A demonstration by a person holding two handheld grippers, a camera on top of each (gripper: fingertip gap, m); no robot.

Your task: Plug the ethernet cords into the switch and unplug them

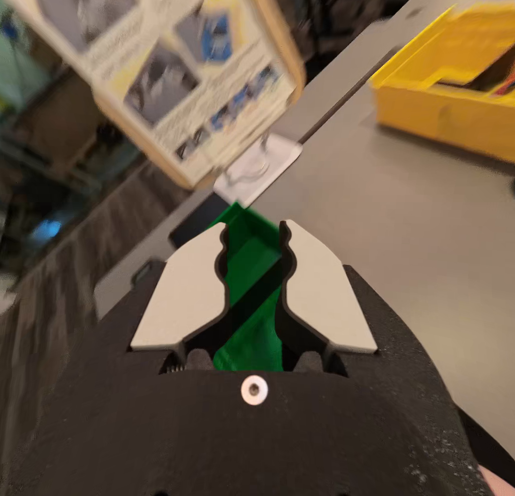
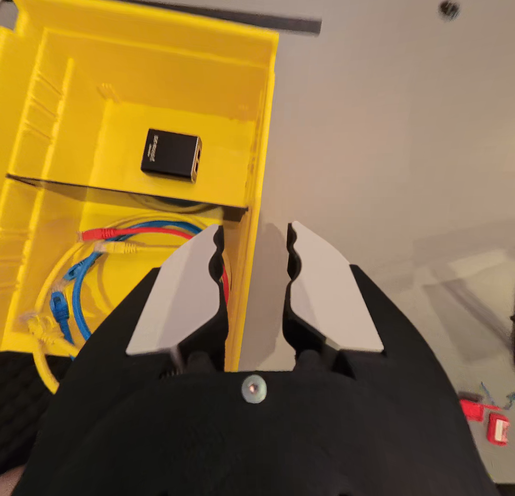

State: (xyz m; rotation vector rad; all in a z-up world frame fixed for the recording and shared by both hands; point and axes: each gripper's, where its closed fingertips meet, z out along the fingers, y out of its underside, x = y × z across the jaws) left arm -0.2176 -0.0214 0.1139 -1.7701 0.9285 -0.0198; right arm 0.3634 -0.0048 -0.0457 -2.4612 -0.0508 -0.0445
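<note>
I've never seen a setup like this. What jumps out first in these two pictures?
In the right wrist view, a bright yellow tray fills the left side; a small black switch sits in its upper part, and red, blue and yellow ethernet cords coil loosely below. The right gripper hangs open over the tray's right wall. In the left wrist view, the left gripper is open above something green.

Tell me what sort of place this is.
Probably a workshop or lab bench: a grey table carries a yellow printed tray holding a small black switch and loose ethernet cords.
</note>
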